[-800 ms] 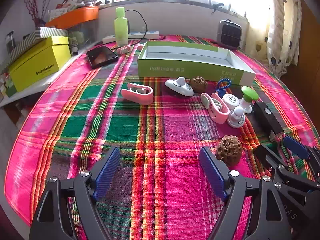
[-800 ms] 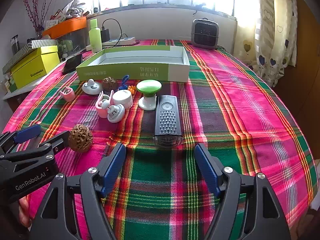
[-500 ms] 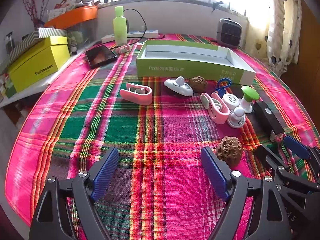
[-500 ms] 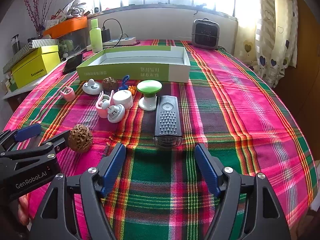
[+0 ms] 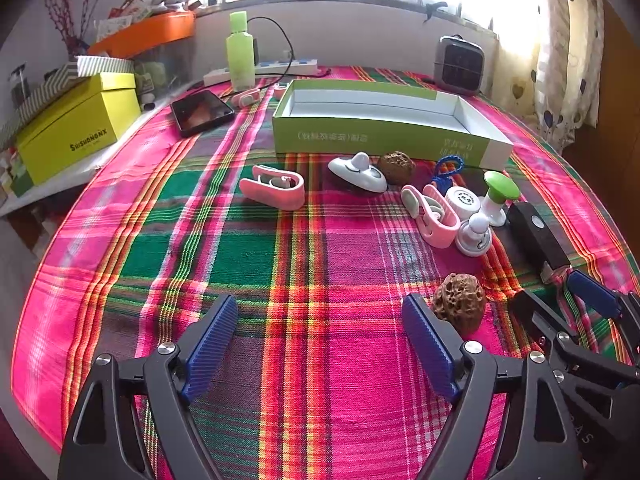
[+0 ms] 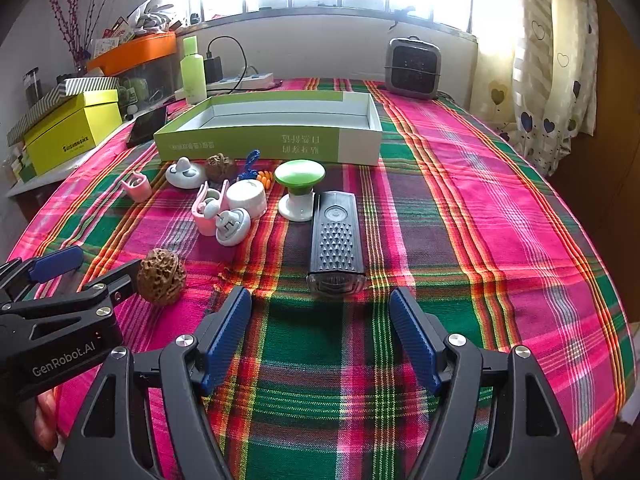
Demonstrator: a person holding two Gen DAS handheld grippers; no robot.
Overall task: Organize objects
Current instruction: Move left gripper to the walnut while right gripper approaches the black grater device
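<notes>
Nothing much had changed since a sec ago: both grippers w/ fingers wide apart, holding nothing. Left gripper (image 5: 316,344) hung by the walnut (image 5: 460,304); right gripper (image 6: 320,332) faced the black grater (image 6: 338,240). Green box (image 6: 276,144) was empty, so sorting hadn't begun.

A plaid-covered desk (image 5: 248,248) fills the view. At ten o'clock sits a yellow box (image 5: 76,132); at eleven a black phone (image 5: 202,112) and green bottle (image 5: 240,58); at one a small heater (image 5: 462,65).
</notes>
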